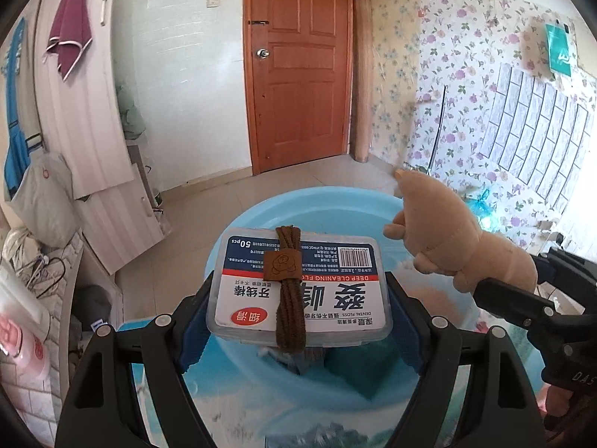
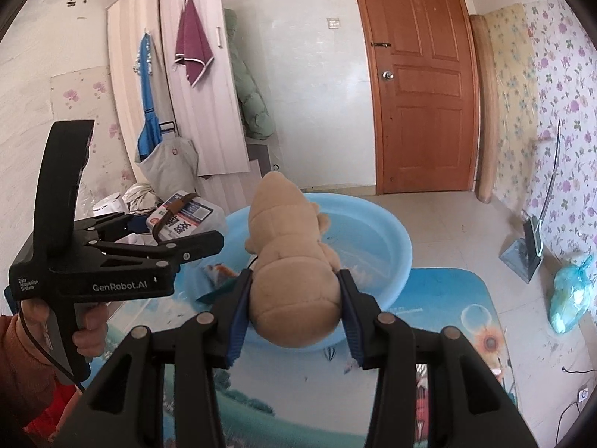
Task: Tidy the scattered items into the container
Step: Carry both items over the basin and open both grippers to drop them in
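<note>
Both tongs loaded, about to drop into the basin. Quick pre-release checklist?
1. Left tongs clamped on floss box: ok, pads press both short sides.
2. Brown cord bundle secure on the box: cannot tell, it only lies on the lid.
3. Right tongs clamped on plush toy: ok.
4. Blue basin ahead of and below both loads: ok.
5. Landing room in the basin: ok, much of its floor looks bare in the right wrist view.
6. Tongs clear of each other: ok, a gap shows between them.
</note>
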